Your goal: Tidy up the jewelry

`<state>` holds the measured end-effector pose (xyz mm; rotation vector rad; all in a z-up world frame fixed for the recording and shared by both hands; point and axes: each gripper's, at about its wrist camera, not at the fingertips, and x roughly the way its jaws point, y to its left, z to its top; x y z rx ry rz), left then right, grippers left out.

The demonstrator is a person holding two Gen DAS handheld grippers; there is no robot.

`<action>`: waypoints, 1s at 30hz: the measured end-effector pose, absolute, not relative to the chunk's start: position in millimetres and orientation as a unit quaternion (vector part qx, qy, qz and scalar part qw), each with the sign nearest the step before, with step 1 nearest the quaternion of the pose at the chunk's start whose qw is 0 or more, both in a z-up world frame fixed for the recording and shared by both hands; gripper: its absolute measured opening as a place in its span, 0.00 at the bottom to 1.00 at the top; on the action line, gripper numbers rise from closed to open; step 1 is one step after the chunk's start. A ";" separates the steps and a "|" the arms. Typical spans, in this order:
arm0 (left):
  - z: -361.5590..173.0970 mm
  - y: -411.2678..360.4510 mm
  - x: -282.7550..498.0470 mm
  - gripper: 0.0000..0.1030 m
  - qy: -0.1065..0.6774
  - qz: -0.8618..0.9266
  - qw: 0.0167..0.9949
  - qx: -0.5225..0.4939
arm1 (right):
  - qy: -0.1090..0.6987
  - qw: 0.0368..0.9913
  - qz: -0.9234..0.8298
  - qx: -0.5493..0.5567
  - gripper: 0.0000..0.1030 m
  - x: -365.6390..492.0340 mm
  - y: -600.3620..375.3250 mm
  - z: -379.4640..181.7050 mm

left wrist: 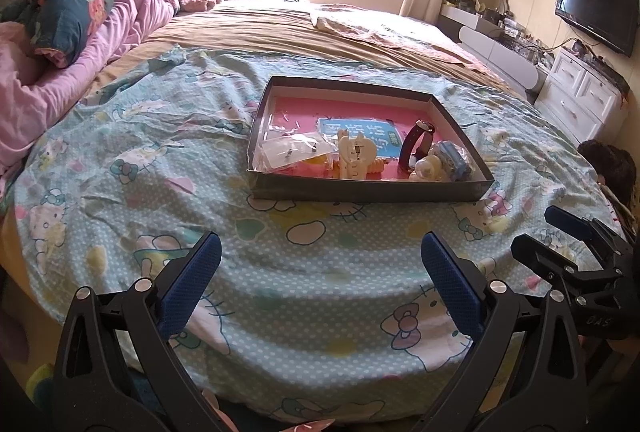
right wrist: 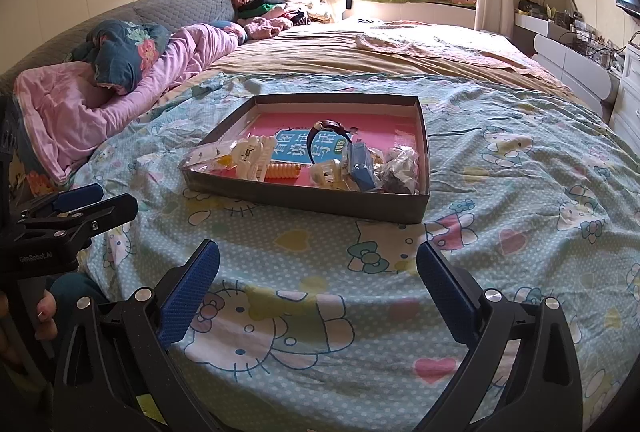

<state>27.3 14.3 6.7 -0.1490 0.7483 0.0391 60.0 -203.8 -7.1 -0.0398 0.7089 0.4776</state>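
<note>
Tray (left wrist: 372, 190): shallow dark box on the bed's cartoon-print sheet (left wrist: 160, 160), ahead of both tongs.
Contents: watch (left wrist: 418, 142), cream hair claw (left wrist: 354, 156), orange coil (right wrist: 282, 170), clear bags (left wrist: 288, 148), blue packet (right wrist: 360, 164), all crowded at the near edge.
Left tongs (left wrist: 322, 272): spread, empty, above the sheet.
Right tongs (right wrist: 318, 278): spread, empty.

Materials, as I see them.
Matt cardboard tray (left wrist: 372, 191); wrinkled printed cotton sheet (left wrist: 160, 168); textured blue rubbery pads (right wrist: 188, 296); glossy plastic clip (right wrist: 250, 156).
</note>
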 end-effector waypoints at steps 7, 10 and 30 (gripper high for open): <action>2.9 10.9 28.6 0.91 0.372 0.019 0.926 -0.069 | 0.346 0.910 0.228 -0.021 0.95 60.8 -205.9 -10.0; 0.3 10.2 29.7 0.91 0.378 0.019 0.923 -0.067 | 0.346 0.910 0.228 -0.021 0.95 60.9 -205.7 -9.9; -24.7 129.0 87.5 0.91 0.417 0.192 0.880 -0.120 | 0.368 0.929 0.012 0.028 0.96 163.1 -339.6 -43.2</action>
